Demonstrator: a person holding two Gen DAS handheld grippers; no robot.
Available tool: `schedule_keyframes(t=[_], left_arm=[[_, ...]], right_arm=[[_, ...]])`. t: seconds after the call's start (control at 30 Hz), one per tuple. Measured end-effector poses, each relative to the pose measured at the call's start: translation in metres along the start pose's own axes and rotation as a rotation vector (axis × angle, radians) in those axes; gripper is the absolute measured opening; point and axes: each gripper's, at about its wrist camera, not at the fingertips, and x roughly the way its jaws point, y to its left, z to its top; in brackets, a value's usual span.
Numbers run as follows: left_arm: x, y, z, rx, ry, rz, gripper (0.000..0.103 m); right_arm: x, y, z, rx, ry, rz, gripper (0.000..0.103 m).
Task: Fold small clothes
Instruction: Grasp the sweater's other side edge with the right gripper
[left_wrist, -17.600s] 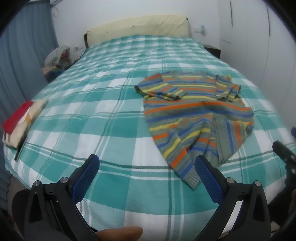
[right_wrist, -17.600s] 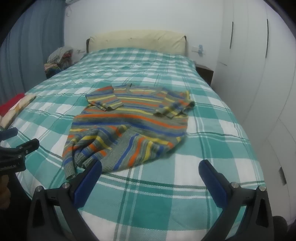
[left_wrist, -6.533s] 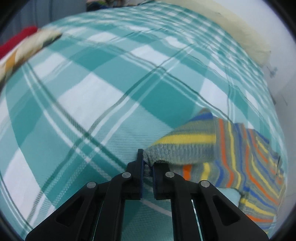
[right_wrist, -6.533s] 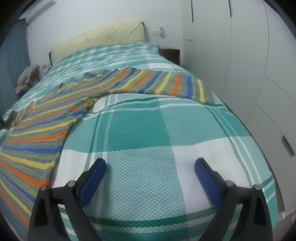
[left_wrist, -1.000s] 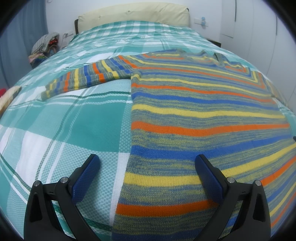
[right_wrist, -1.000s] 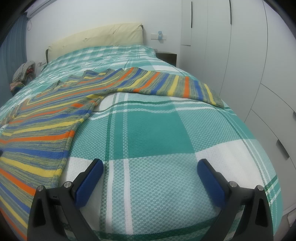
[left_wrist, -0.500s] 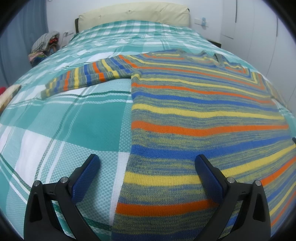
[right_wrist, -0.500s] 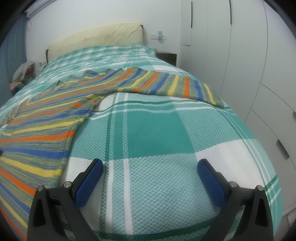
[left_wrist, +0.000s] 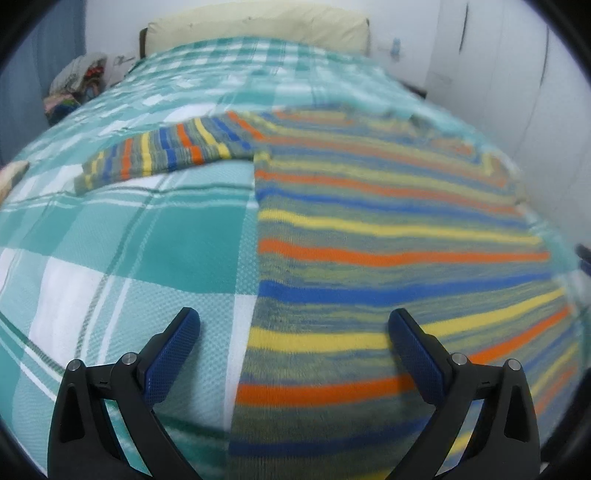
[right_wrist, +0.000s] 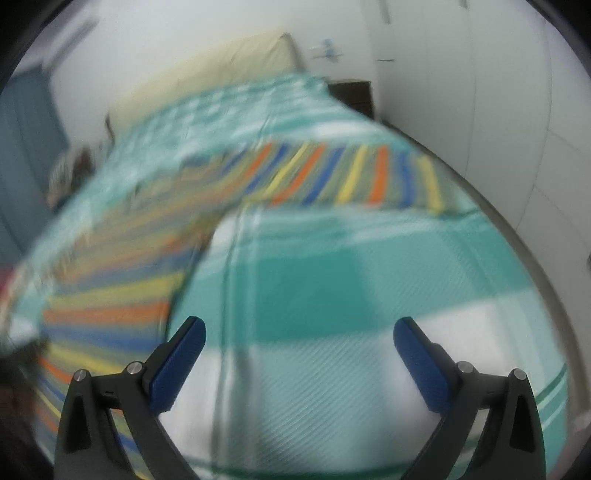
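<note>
Sweater (left_wrist: 388, 236) spread flat on the bed (left_wrist: 147, 240), both sleeves out to the sides. Left tool (left_wrist: 293, 328) spread wide, empty, straddling the sweater's left edge; right tool (right_wrist: 299, 334) just as wide and empty over bare bedspread, sleeve (right_wrist: 351, 177) well ahead. That right view is smeared, so a rushed grab could miss the cuff or pinch bedspread with it and rumple the layout.

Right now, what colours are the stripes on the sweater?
Orange, yellow and blue on grey-green sweater; clearest in left wrist view.
</note>
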Motion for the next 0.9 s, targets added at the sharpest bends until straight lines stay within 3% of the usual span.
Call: schedule_keyframes(t=[0.1, 0.2, 0.27, 0.5, 0.6, 0.67, 0.73, 0.83, 0.9], left_arm=[[-0.028, 0.008, 0.004, -0.028, -0.087, -0.024, 0.102], [-0.039, 0.013, 0.007, -0.042, -0.128, 0.019, 0.102], [-0.039, 0.015, 0.008, -0.054, -0.130, 0.035, 0.102], [-0.031, 0.020, 0.003, -0.058, -0.085, 0.078, 0.102], [-0.028, 0.017, 0.001, -0.039, -0.075, 0.092, 0.102], [-0.026, 0.015, 0.000, -0.029, -0.064, 0.098, 0.102], [-0.023, 0.013, 0.000, -0.023, -0.056, 0.100, 0.102], [-0.020, 0.012, 0.001, -0.020, -0.043, 0.106, 0.102], [-0.023, 0.013, 0.003, -0.023, -0.052, 0.113, 0.102]], right_arm=[[0.012, -0.072, 0.047, 0.268, 0.022, 0.044, 0.100], [0.041, -0.122, 0.068, 0.478, 0.091, 0.149, 0.088], [0.059, -0.142, 0.075, 0.550, 0.111, 0.156, 0.081], [0.097, -0.159, 0.090, 0.586, 0.130, 0.179, 0.068], [0.105, -0.163, 0.087, 0.595, 0.153, 0.193, 0.056], [0.112, -0.161, 0.089, 0.564, 0.179, 0.200, 0.042], [0.115, -0.158, 0.092, 0.517, 0.209, 0.195, 0.035], [0.106, -0.154, 0.101, 0.476, 0.206, 0.199, 0.005], [0.092, -0.143, 0.109, 0.422, 0.173, 0.169, 0.004]])
